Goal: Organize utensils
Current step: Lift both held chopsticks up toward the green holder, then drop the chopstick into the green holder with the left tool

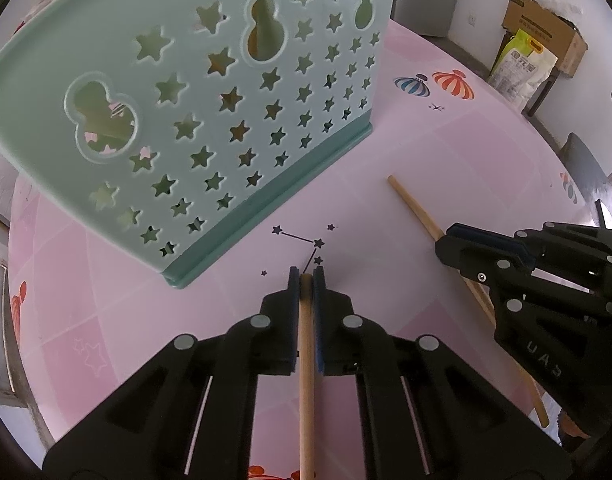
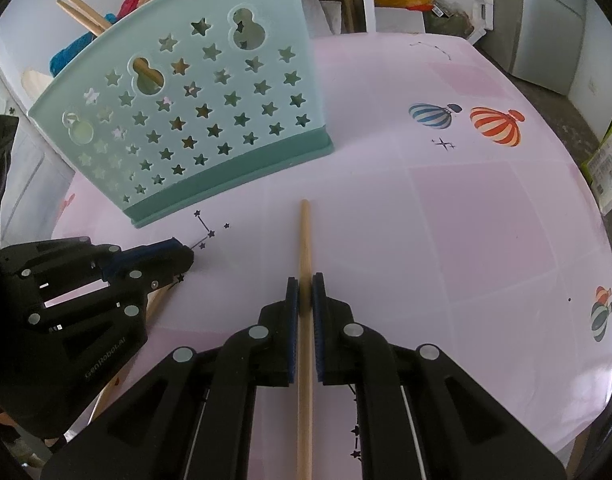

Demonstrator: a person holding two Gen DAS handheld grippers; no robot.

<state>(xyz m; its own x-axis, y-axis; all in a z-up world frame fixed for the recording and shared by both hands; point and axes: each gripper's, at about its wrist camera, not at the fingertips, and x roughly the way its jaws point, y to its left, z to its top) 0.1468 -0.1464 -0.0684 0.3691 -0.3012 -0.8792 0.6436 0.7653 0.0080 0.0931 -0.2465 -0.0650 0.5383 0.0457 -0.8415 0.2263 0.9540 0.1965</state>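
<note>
While the left gripper [image 1: 306, 276] and right gripper [image 2: 305, 284] each pinch one wooden chopstick [image 1: 306, 360] [image 2: 304, 320] tight between closed fingers, the green star basket [image 2: 209, 120] waits ahead, likely where both go.

Both tools are matte black plastic, built from angular linked bars with triangular cut-outs. The left gripper [image 1: 306, 276] carries round silver-grey rivets at each joint and thin pale rods running along its lower arms. Its fingers [image 1: 293, 312] are lined inside with dark blue ribbed pads. The right gripper [image 2: 305, 282] matches it: same rivets, same blue lining. Seen from the right wrist, the left tool's side bears pale lettering reading "GenRobot.AI" and one small screw.
</note>
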